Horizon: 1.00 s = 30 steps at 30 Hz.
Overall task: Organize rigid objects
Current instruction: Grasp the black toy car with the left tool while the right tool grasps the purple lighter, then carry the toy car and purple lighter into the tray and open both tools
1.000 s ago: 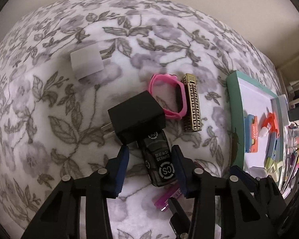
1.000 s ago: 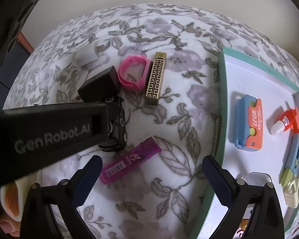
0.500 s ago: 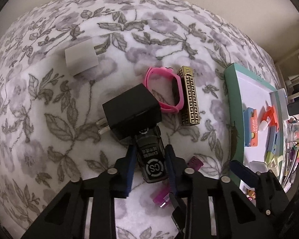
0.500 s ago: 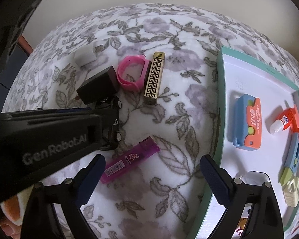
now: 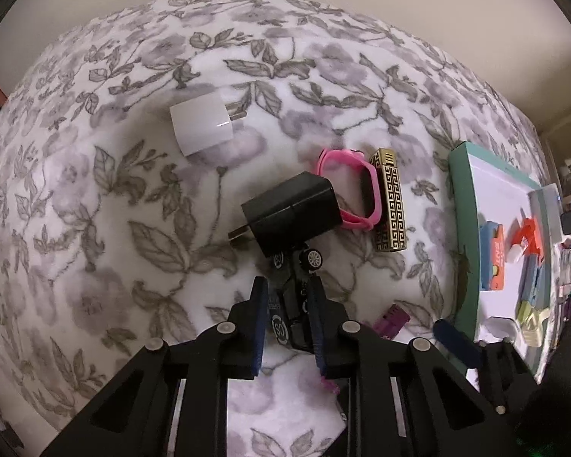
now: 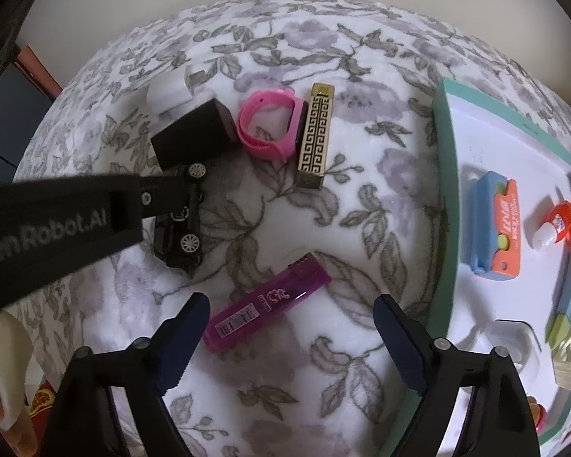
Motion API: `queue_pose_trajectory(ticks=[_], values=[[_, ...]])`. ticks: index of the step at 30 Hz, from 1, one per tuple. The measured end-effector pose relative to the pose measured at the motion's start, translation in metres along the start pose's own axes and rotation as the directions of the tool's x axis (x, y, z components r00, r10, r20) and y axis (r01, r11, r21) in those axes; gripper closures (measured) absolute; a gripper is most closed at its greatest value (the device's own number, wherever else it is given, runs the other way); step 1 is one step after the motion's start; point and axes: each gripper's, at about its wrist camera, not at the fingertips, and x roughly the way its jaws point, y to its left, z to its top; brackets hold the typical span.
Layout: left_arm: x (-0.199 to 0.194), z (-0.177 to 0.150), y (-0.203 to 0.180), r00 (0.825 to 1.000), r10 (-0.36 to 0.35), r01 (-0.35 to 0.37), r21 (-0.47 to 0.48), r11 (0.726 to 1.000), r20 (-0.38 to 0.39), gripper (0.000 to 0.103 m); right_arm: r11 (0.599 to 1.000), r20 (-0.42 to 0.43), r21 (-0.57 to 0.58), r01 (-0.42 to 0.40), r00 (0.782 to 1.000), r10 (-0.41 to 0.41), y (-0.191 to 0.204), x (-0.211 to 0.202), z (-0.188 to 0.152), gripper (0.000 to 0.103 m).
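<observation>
My left gripper [image 5: 286, 289] is shut on a black toy car [image 5: 293, 304], tilted on its side with wheels showing; the car also shows in the right wrist view [image 6: 181, 228]. A black plug adapter [image 5: 291, 213] lies just beyond it, then a pink wristband [image 5: 348, 194], a gold patterned lighter [image 5: 390, 200] and a white adapter [image 5: 201, 127]. My right gripper [image 6: 291, 314] is open over a purple lighter [image 6: 268, 302] that lies on the floral cloth.
A teal-rimmed white tray [image 6: 443, 160] stands at the right, holding a blue-orange box [image 6: 495, 228], a small glue bottle [image 6: 554, 224] and other small items. The floral cloth [image 5: 95, 228] covers the table. A wall runs behind.
My left gripper has closed on the toy car and lifted it, tipping it onto its side. The right gripper has barely moved.
</observation>
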Motion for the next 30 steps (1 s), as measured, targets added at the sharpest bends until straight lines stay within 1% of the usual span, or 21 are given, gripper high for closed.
queue_pose_trajectory(ticks=[2, 6, 9, 10, 11, 12, 14, 17, 20, 21, 23, 25, 27, 30], values=[[0.001, 0.001, 0.003, 1.000, -0.018, 0.018, -0.014, 1.000, -0.003, 0.081, 1.000, -0.009, 0.011, 0.003, 1.000, -0.003, 0.004, 0.005, 0.000, 0.018], [0.000, 0.002, 0.011, 0.999, -0.033, 0.033, -0.037, 0.999, -0.001, 0.079, 1.000, -0.004, 0.020, 0.020, 1.000, -0.020, 0.013, 0.011, 0.001, 0.020], [-0.006, -0.001, 0.024, 1.000, -0.028, 0.028, -0.058, 0.998, 0.006, 0.079, 0.999, 0.003, 0.025, 0.039, 0.999, -0.039, 0.016, 0.014, 0.003, 0.022], [-0.007, 0.000, 0.028, 1.000, -0.018, 0.019, -0.064, 0.998, 0.009, 0.079, 0.998, 0.006, 0.024, 0.053, 0.999, -0.054, 0.018, 0.014, 0.002, 0.025], [-0.008, 0.000, 0.030, 1.000, -0.010, 0.011, -0.067, 0.998, 0.012, 0.079, 0.998, 0.008, 0.020, 0.065, 0.998, -0.065, 0.020, 0.014, 0.002, 0.031], [-0.009, -0.001, 0.034, 1.000, -0.009, 0.009, -0.069, 0.998, 0.014, 0.079, 0.997, 0.008, 0.014, 0.075, 0.997, -0.076, 0.021, 0.014, 0.000, 0.034], [-0.009, -0.001, 0.039, 1.000, -0.020, 0.021, -0.078, 0.997, 0.011, 0.079, 0.997, 0.004, -0.001, 0.082, 0.997, -0.082, 0.025, 0.014, -0.001, 0.043], [-0.010, -0.002, 0.044, 1.000, -0.023, 0.024, -0.085, 0.996, 0.009, 0.078, 0.996, -0.006, -0.005, 0.085, 0.996, -0.085, 0.024, 0.013, -0.005, 0.050], [-0.011, -0.003, 0.047, 1.000, -0.015, 0.016, -0.088, 0.996, 0.005, 0.072, 0.995, -0.017, -0.012, 0.097, 0.995, -0.097, 0.024, 0.013, -0.008, 0.053], [-0.009, -0.002, 0.042, 1.000, -0.012, 0.012, -0.090, 0.996, 0.005, 0.069, 0.995, -0.019, -0.014, 0.098, 0.995, -0.098, 0.022, 0.013, -0.010, 0.054], [-0.009, -0.002, 0.045, 1.000, -0.020, 0.020, -0.090, 0.996, 0.001, 0.065, 0.995, -0.019, -0.013, 0.096, 0.995, -0.096, 0.020, 0.014, -0.011, 0.055], [-0.008, -0.004, 0.043, 0.999, -0.031, 0.030, -0.090, 0.996, -0.007, 0.054, 0.996, -0.018, -0.014, 0.092, 0.996, -0.092, 0.022, 0.016, -0.010, 0.055], [-0.006, -0.007, 0.039, 0.999, -0.043, 0.041, -0.081, 0.996, -0.023, 0.050, 0.995, -0.017, -0.023, 0.094, 0.995, -0.095, 0.020, 0.018, -0.009, 0.055], [-0.002, -0.008, 0.031, 0.998, -0.050, 0.047, -0.070, 0.996, -0.032, 0.049, 0.995, -0.009, -0.030, 0.093, 0.996, -0.094, 0.021, 0.020, -0.006, 0.055]])
